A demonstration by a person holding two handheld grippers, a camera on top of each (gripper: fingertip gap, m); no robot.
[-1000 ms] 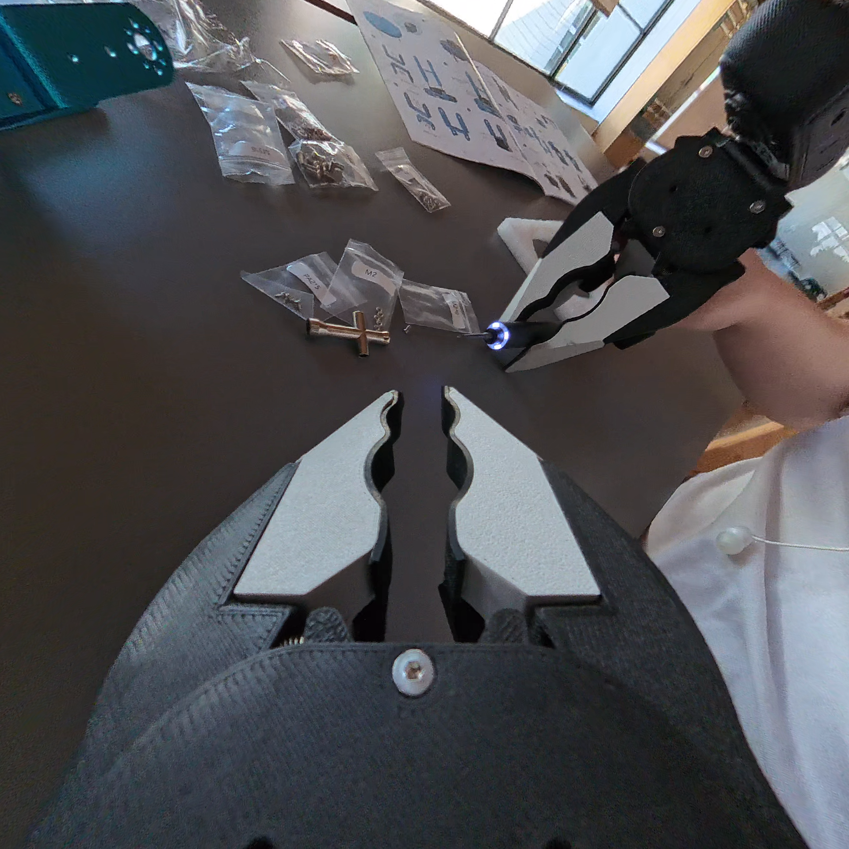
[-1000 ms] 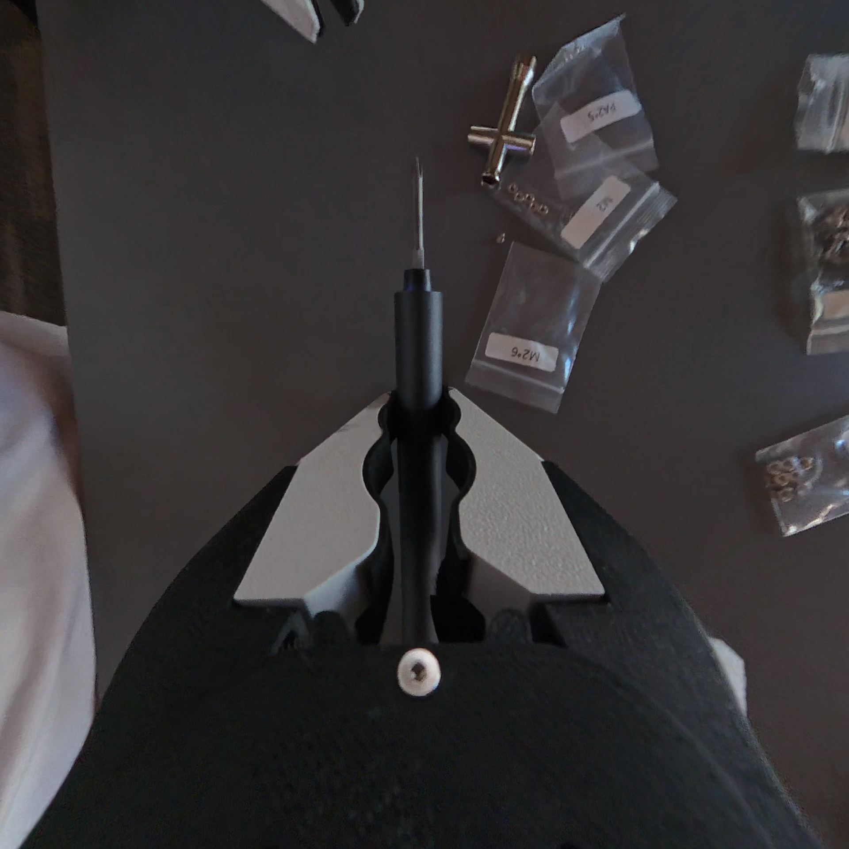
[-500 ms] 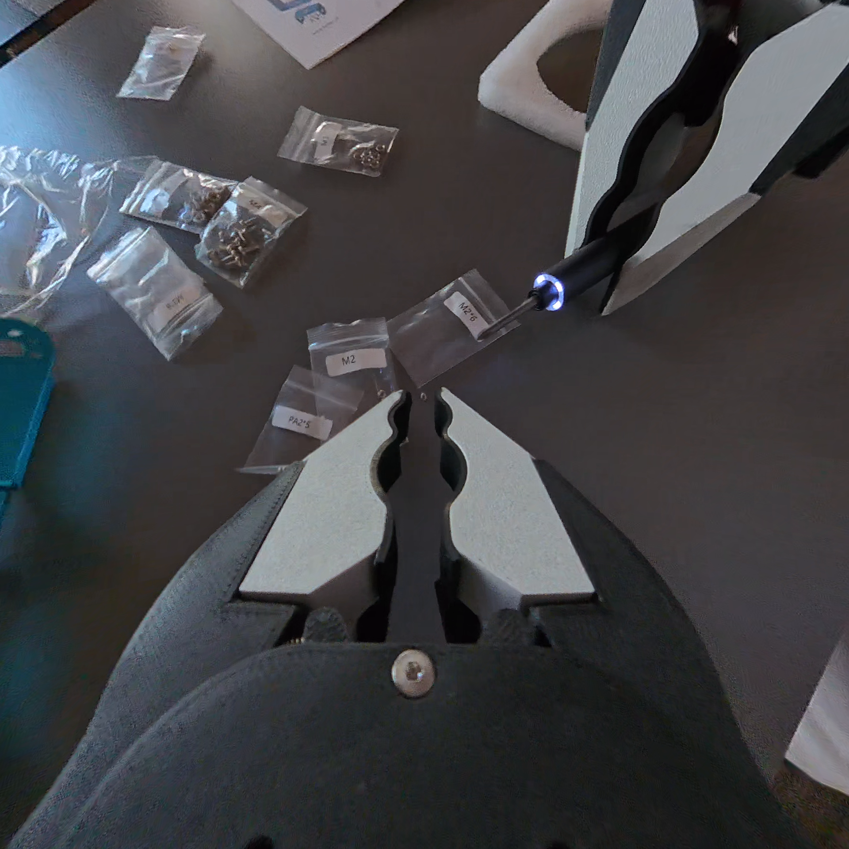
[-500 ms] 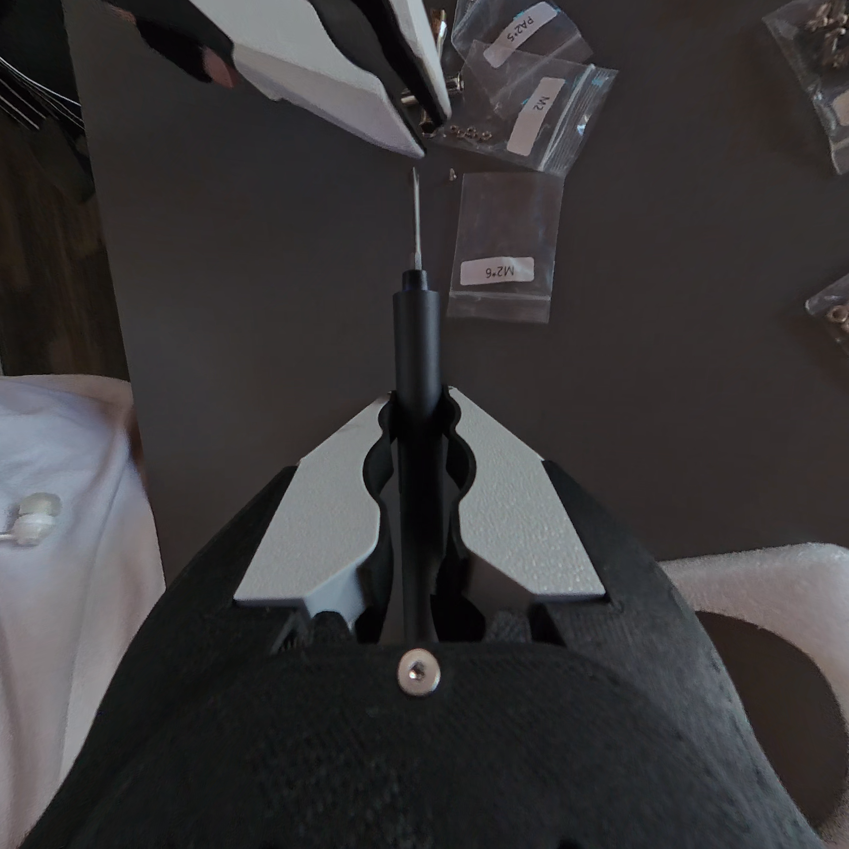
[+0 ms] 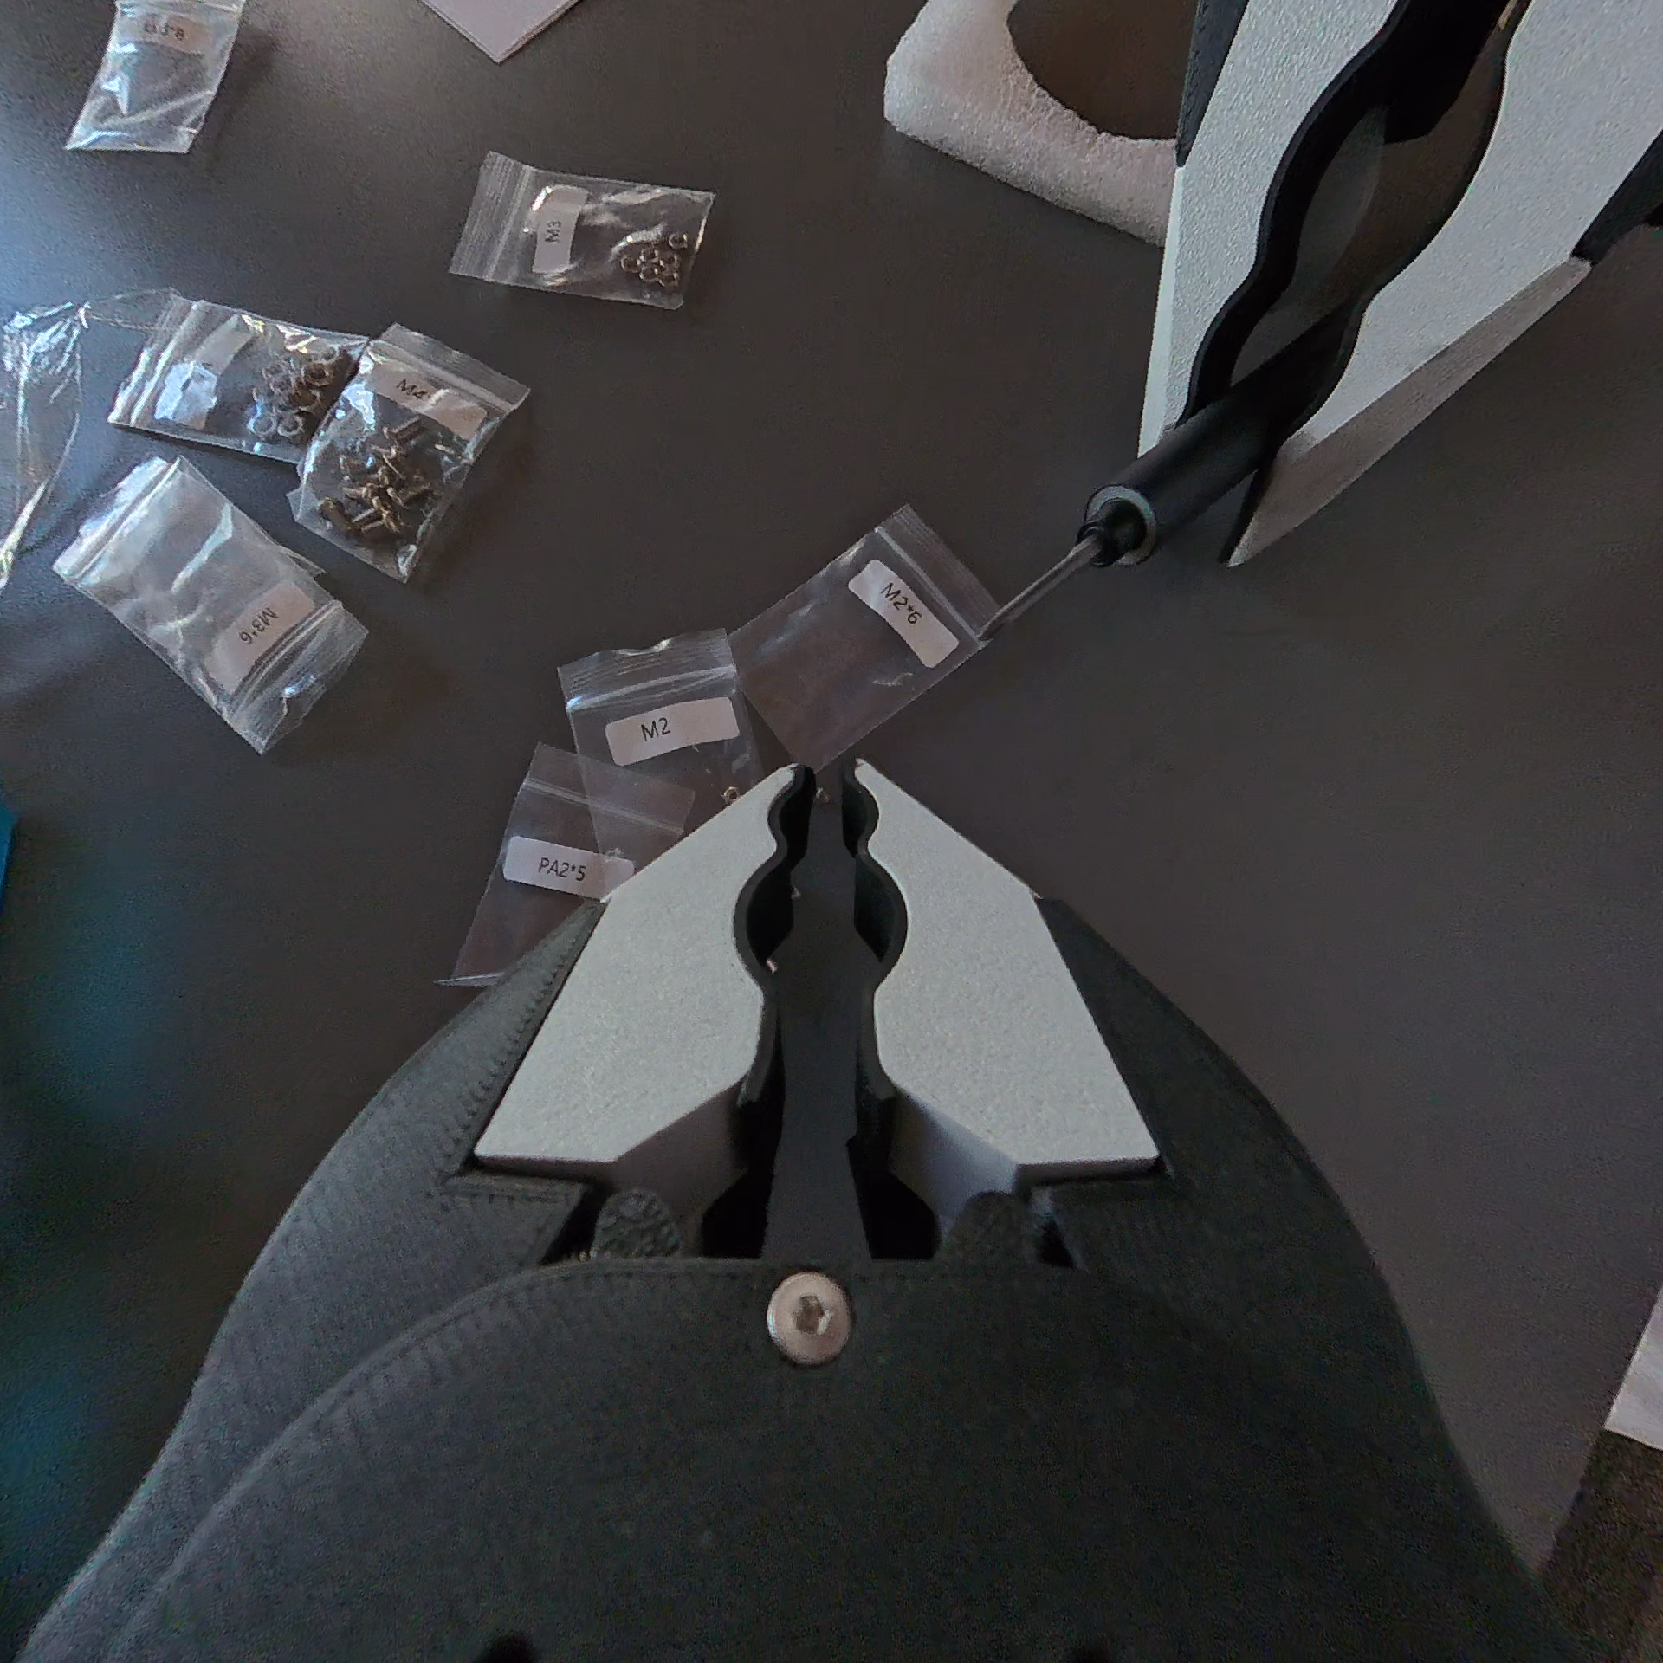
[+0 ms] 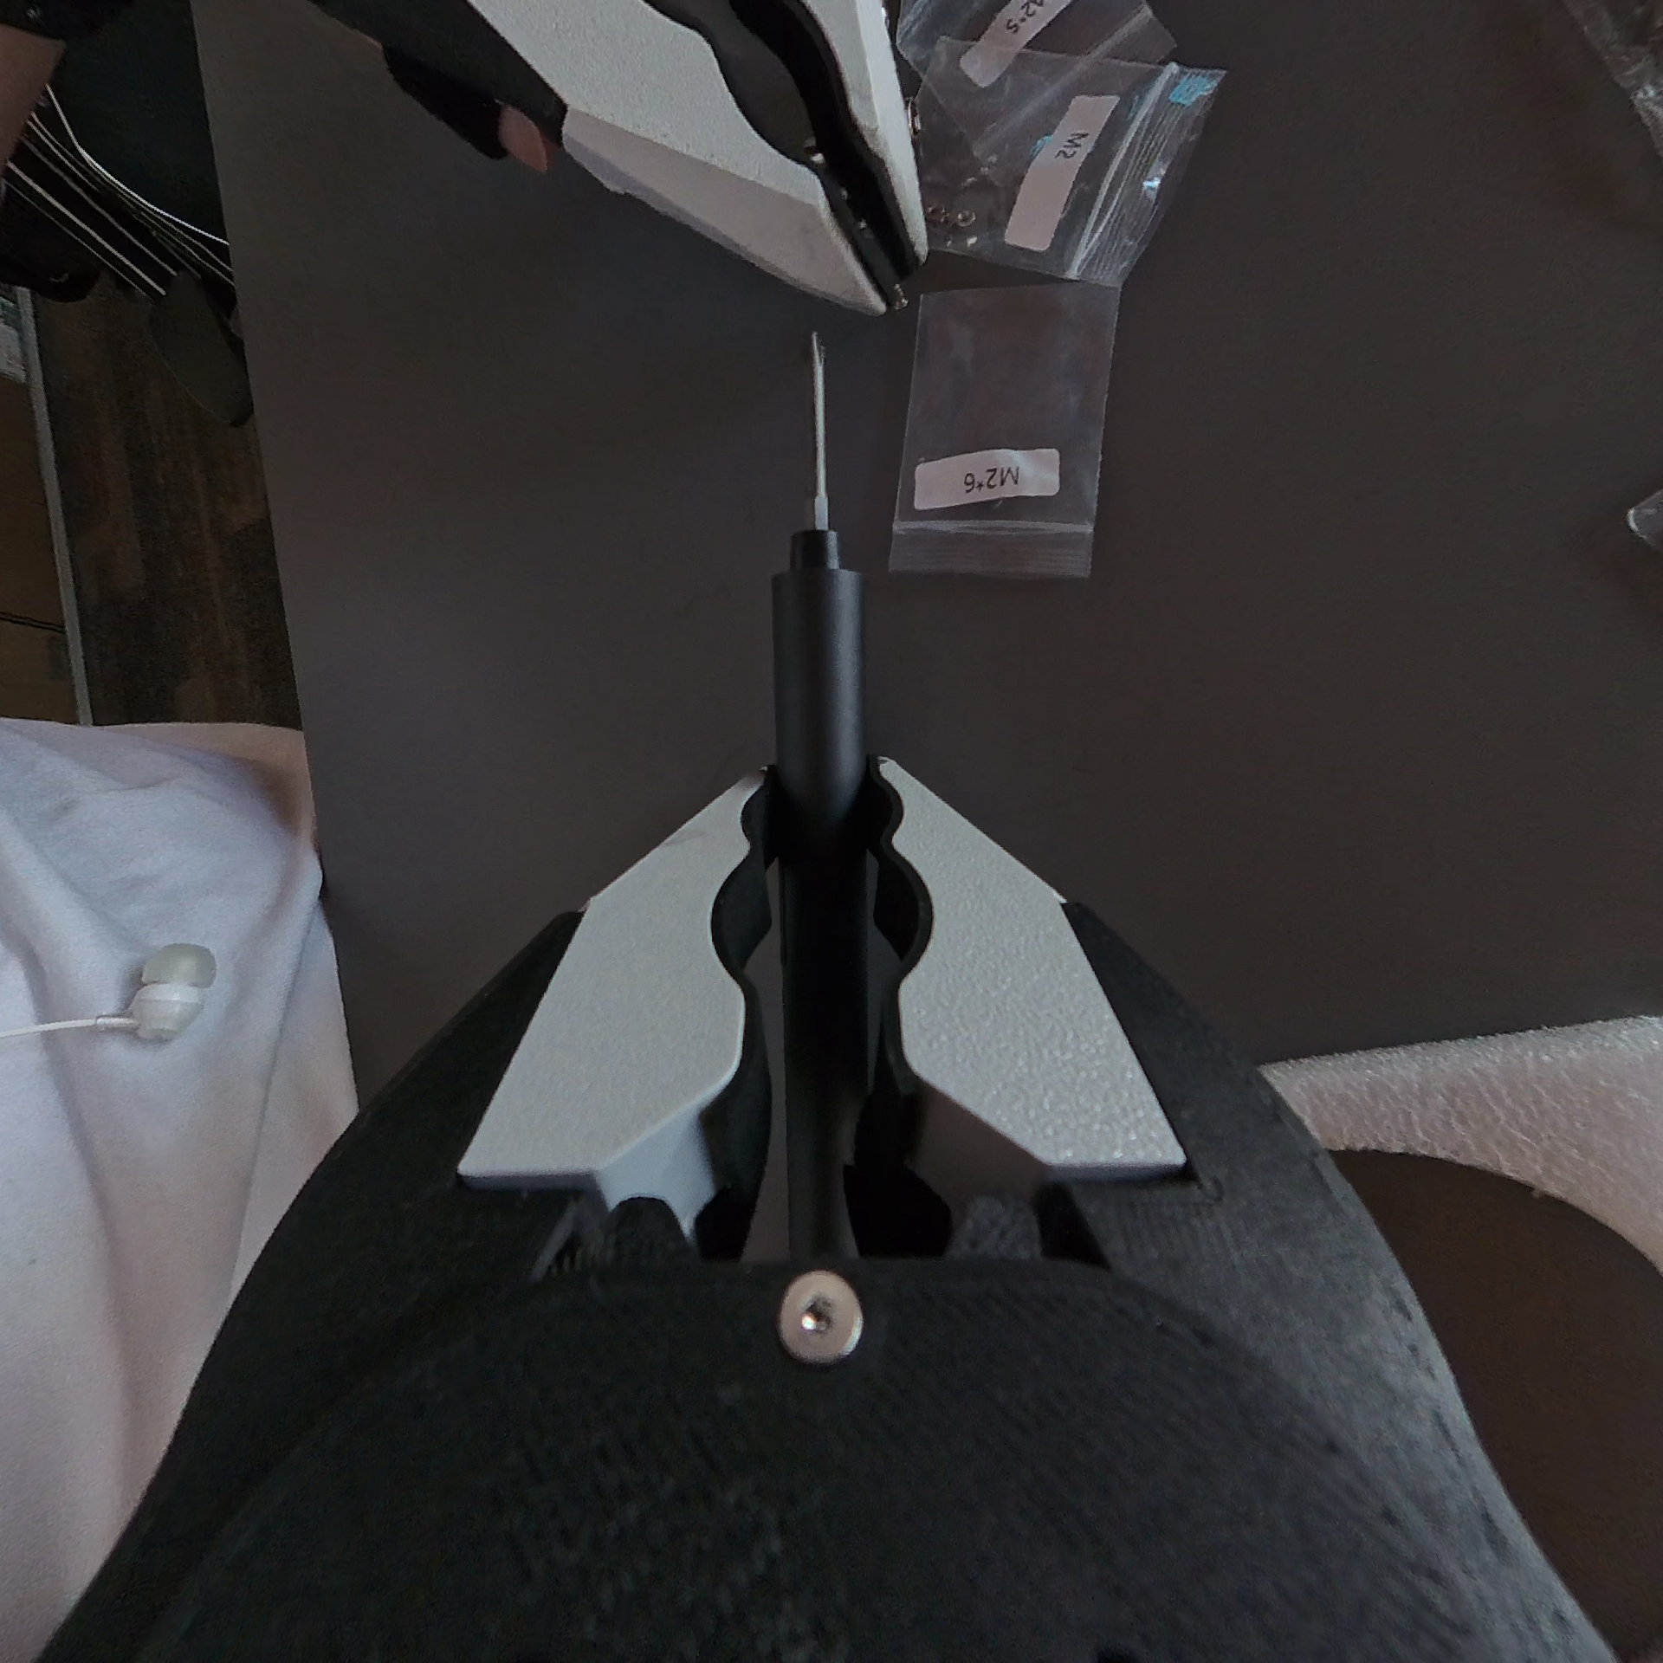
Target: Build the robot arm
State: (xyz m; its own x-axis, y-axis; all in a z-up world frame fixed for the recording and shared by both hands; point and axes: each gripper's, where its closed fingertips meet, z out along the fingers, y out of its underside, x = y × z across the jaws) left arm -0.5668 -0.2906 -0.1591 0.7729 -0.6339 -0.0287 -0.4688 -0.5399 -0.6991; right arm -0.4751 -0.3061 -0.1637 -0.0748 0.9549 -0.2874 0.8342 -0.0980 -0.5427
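Note:
My right gripper [image 6: 819, 776] is shut on a black screwdriver [image 6: 817, 648] whose thin bit points forward, low over the dark table [image 6: 1260, 720]. In the left wrist view, the right gripper [image 5: 1206, 493] and screwdriver [image 5: 1125, 517] come in from the upper right, the bit end over the edge of a flat clear bag [image 5: 846, 666]. My left gripper [image 5: 828, 772] is tipped down at the table with a narrow gap between its jaws. A tiny screw [image 5: 826, 794] lies between its tips. In the right wrist view, the left gripper [image 6: 895, 274] is just beyond the bit, with the screw [image 6: 900, 288] at its tip.
Several small clear bags of screws and nuts [image 5: 387, 468] lie spread to the left and ahead. A white foam piece [image 5: 1017, 135] sits at the far right. A teal part [image 5: 4, 837] shows at the left edge. A person's white shirt and earbud [image 6: 171, 990] are beside the table edge. Some 10 centimetres of space lies between my two pairs of fingers. The white foam piece [image 5: 1017, 135] lies around 11 centimetres away from my right fingertips. My right wrist view [image 6: 1449, 1086] looks at it from another angle.
My left gripper has swung down over the bags, covered the metal cross wrench, and narrowed its jaws around the tiny screw. The right gripper has come closer. The screwdriver's light ring has gone dark.

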